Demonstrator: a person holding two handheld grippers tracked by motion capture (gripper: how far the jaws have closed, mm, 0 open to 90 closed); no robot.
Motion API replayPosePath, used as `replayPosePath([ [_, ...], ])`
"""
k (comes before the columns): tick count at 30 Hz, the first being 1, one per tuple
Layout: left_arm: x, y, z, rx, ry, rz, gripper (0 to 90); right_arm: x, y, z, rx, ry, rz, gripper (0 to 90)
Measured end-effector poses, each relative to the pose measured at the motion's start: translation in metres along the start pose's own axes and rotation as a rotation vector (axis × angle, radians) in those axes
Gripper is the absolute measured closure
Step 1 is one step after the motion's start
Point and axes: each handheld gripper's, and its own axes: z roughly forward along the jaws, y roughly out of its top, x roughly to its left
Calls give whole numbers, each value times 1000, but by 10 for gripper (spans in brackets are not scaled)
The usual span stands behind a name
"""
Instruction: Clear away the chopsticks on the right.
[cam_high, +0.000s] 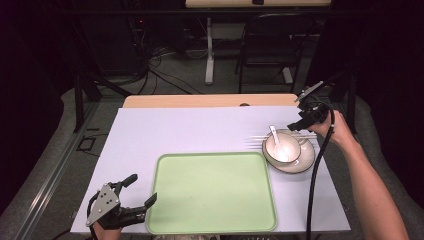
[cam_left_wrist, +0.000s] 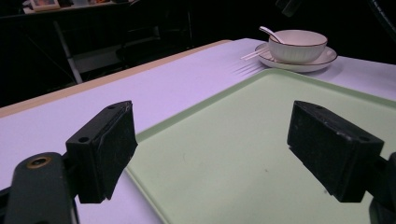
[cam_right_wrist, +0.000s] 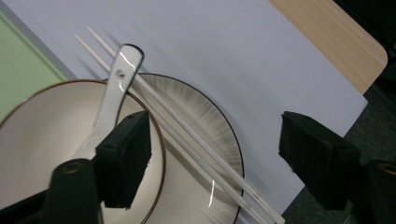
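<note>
Chopsticks looking ready to roll off that plate

We're hovering the right tongs (cam_right_wrist: 212, 154), spread wide, over the chopsticks (cam_right_wrist: 196, 144) resting on the plate (cam_right_wrist: 219, 140) rim beside the bowl (cam_right_wrist: 42, 135); a clumsy nudge could be sending them across the worktop (cam_high: 200, 130). Left tongs (cam_left_wrist: 224, 149) spread too.

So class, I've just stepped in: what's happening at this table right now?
A person holds two grippers. The right gripper, jaws open, hovers over the pale chopsticks lying across the white plate, beside the white bowl with its white spoon. The left gripper waits open at the empty green tray's corner.
</note>
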Motion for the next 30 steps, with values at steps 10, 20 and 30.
replayPosePath([
  [10,0,0,0,0,1,-1,155,-10,-1,31,136,31,-1,523],
  [20,1,0,0,2,0,-3,155,-19,-6,55,222,71,-8,621],
  [30,1,0,0,0,1,-4,155,-19,-7,64,228,102,-18,626],
])
